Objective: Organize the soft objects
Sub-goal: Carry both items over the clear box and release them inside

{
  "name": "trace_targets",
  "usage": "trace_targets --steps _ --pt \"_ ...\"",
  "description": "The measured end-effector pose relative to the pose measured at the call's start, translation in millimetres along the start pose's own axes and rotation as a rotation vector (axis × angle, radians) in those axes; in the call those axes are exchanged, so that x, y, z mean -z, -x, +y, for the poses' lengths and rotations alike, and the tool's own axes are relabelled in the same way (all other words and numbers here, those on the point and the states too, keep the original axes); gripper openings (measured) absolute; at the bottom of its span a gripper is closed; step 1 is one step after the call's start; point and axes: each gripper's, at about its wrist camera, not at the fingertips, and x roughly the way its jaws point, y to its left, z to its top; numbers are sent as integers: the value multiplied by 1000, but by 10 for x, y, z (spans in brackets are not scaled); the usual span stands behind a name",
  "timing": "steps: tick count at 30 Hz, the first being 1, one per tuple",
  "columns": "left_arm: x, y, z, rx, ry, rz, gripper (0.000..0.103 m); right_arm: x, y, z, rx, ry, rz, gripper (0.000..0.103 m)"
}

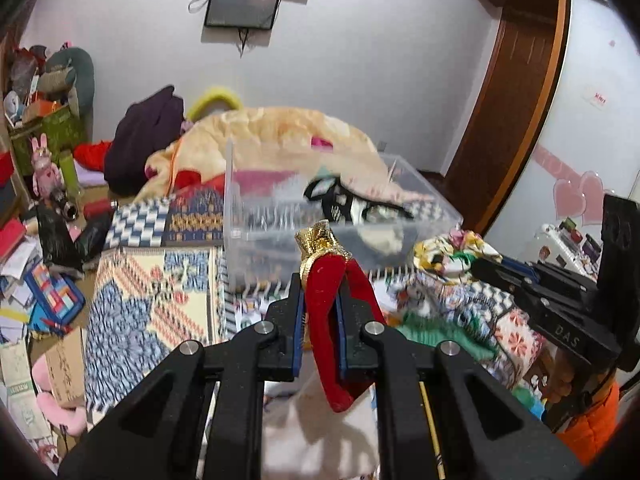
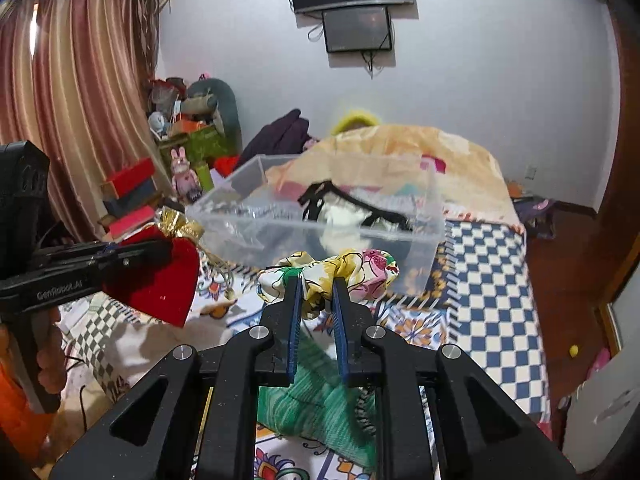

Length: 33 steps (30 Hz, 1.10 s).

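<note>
My left gripper [image 1: 319, 280] is shut on a red velvet pouch with a gold top [image 1: 326, 292] and holds it in the air in front of a clear plastic bin [image 1: 256, 236]. The pouch also shows in the right wrist view [image 2: 160, 280], with the left gripper [image 2: 100, 258] at the left. My right gripper [image 2: 316, 284] is shut on a floral scrunchie [image 2: 332, 276], just before the bin [image 2: 416, 240]. The scrunchie [image 1: 452, 252] and right gripper [image 1: 480, 266] show at the right of the left wrist view. The bin holds black-and-white fabric [image 2: 344, 212].
The bin stands on a bed with a patterned blue-and-white cover [image 2: 488, 300]. A green knitted item [image 2: 316, 400] lies under my right gripper. A peach blanket [image 1: 280, 136] is heaped behind the bin. Boxes and clutter [image 1: 40, 240] fill the left side.
</note>
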Motion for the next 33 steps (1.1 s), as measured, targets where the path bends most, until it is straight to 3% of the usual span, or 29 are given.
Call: trace_targets --steps 10,19,26,33 --pt "-459 161 -152 -17 -44 -144 12 -316 151 -45 29 9 -116 13" --pt "-798 -38 -189 -57 -53 -186 12 -536 97 -108 43 -4 -172 13" --pt "-917 -297 -159 -76 -27 -172 13 -657 -122 -123 30 -14 -165 14" --pt "-896 -693 -103 -93 -32 -75 12 -608 -463 -158 39 -14 -84 14"
